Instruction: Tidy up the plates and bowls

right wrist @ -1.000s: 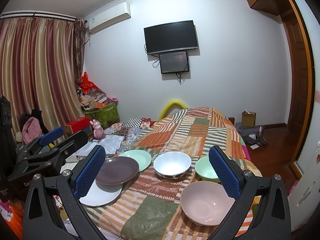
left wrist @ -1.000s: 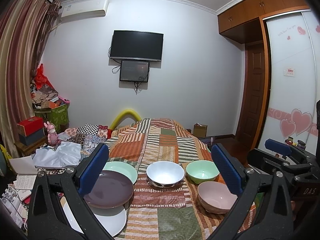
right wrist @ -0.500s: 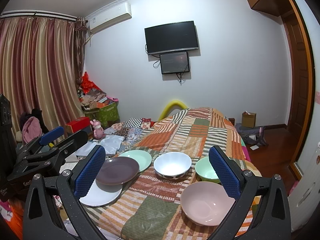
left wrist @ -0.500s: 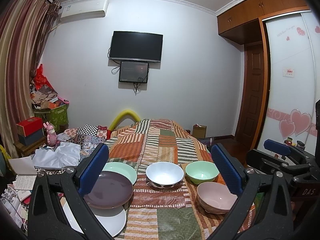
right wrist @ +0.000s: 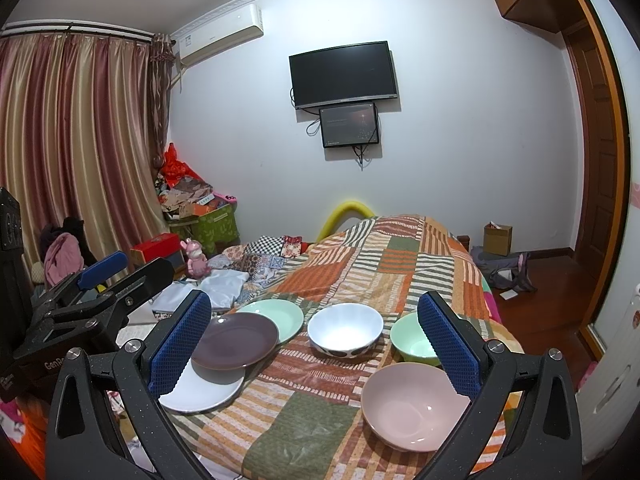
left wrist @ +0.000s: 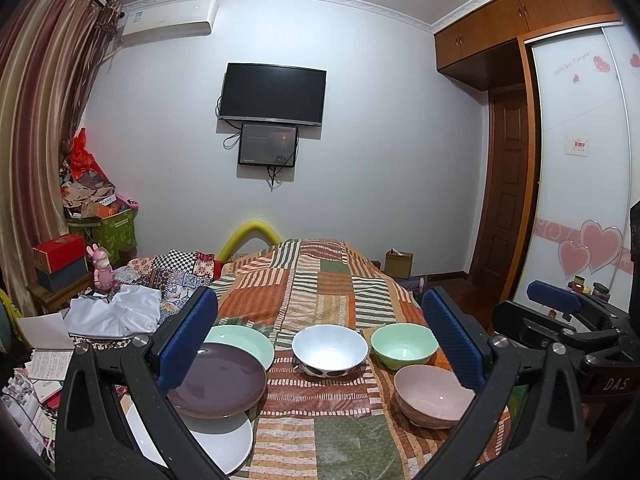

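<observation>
Slight drift toward bowls [left wrist: 329,344].

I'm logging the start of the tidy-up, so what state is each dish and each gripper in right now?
purple plate: upright, overlapping white and green plates
white plate: flat, partly under purple plate
green plate: flat, partly covered
white bowl: upright, empty
green bowl: upright, empty
pink bowl: upright, empty
left gripper: open, empty
right gripper: open, empty
</observation>
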`<act>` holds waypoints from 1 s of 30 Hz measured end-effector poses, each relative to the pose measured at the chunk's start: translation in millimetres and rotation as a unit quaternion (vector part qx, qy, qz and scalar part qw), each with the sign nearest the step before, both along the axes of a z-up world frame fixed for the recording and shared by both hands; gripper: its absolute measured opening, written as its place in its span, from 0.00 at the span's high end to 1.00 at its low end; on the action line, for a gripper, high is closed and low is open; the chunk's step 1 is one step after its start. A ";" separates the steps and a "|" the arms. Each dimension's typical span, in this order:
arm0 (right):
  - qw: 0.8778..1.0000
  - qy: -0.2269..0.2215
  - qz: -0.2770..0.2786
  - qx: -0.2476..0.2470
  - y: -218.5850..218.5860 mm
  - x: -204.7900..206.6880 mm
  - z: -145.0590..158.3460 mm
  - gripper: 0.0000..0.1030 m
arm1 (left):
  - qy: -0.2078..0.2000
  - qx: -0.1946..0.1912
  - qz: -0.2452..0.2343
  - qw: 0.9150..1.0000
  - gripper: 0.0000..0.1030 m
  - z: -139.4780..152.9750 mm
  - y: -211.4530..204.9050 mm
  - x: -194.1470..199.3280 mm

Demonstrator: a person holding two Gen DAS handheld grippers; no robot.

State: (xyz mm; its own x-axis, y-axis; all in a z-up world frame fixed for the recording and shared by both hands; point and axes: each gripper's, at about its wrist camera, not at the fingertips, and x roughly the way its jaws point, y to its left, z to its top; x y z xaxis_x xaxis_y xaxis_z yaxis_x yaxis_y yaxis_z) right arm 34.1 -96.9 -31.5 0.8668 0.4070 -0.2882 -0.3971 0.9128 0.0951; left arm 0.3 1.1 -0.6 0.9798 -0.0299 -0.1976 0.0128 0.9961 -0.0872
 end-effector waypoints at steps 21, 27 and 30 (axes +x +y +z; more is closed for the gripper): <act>0.999 0.037 0.015 -0.016 16.8 26.2 -26.7 0.00 | 0.037 -0.013 0.000 0.999 0.00 -22.2 27.4 20.5; 0.997 0.070 0.035 -0.028 40.4 46.0 -48.5 0.00 | 0.081 -0.017 0.023 0.996 0.00 -44.8 60.7 40.8; 0.995 0.083 0.045 -0.038 53.6 55.0 -56.8 0.00 | 0.098 -0.015 0.038 0.994 0.00 -58.0 77.0 49.8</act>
